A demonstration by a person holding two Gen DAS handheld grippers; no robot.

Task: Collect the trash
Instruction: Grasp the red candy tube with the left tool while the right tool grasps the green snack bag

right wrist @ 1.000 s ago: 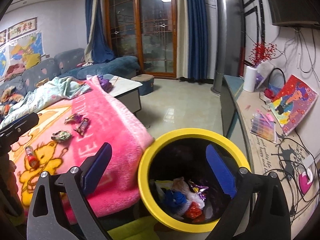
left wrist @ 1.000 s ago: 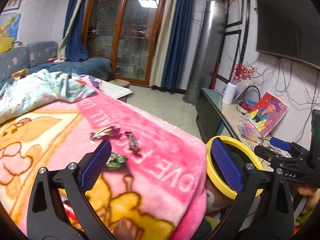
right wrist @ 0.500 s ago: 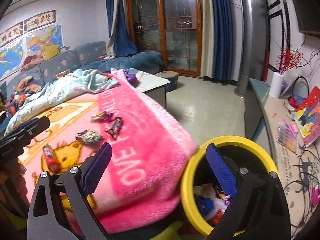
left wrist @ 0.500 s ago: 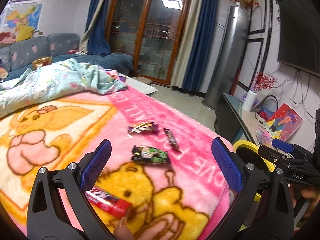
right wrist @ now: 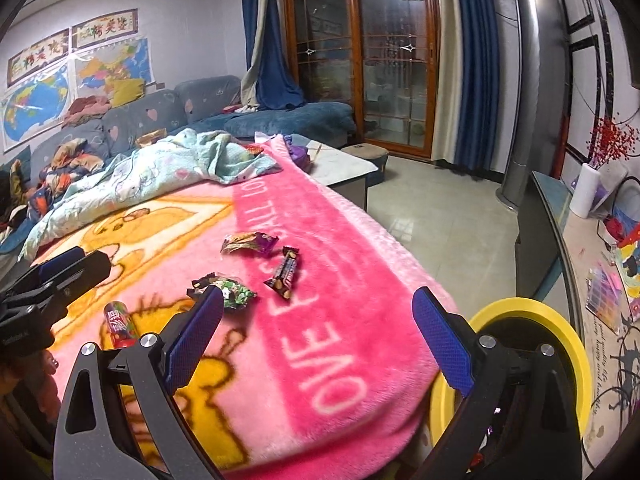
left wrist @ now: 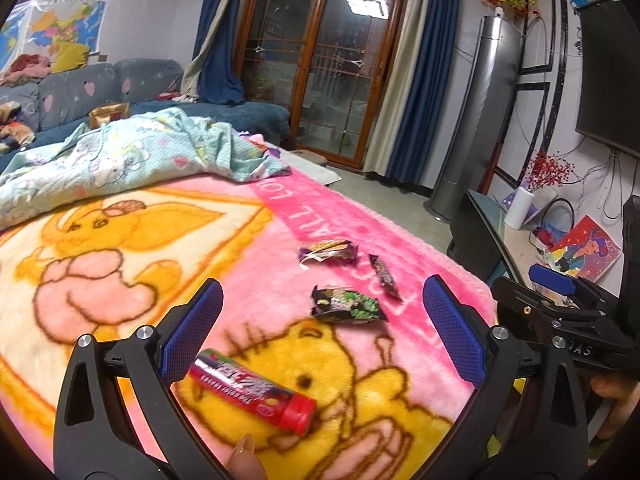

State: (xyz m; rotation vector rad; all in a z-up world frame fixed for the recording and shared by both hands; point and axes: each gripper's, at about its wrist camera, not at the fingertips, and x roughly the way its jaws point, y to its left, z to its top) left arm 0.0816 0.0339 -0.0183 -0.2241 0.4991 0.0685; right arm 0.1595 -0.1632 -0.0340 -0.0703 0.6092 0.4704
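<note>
Trash lies on a pink cartoon blanket point(left wrist: 120, 248): a red tube point(left wrist: 252, 390), a green-black wrapper point(left wrist: 346, 306), a purple wrapper point(left wrist: 328, 252) and a dark candy bar wrapper point(left wrist: 384, 276). My left gripper point(left wrist: 324, 332) is open and empty, hovering over the red tube and green wrapper. My right gripper point(right wrist: 320, 336) is open and empty above the blanket's near edge. In the right wrist view the tube point(right wrist: 119, 325), green wrapper point(right wrist: 226, 288), purple wrapper point(right wrist: 248, 242) and candy bar wrapper point(right wrist: 285, 272) lie ahead to the left. The yellow-rimmed bin point(right wrist: 560, 328) stands at the lower right.
A light-blue quilt point(left wrist: 120, 160) is bunched at the blanket's far end, with a sofa point(left wrist: 80, 92) behind. A TV stand point(right wrist: 560, 240) with clutter runs along the right wall. Tiled floor point(right wrist: 440, 220) lies between bed and stand. A low table point(right wrist: 340, 168) stands beyond the blanket.
Both grippers have swung left from the bin toward the blanket. The bin has slid out of the left view and to the right view's corner. The red tube came into the left view.
</note>
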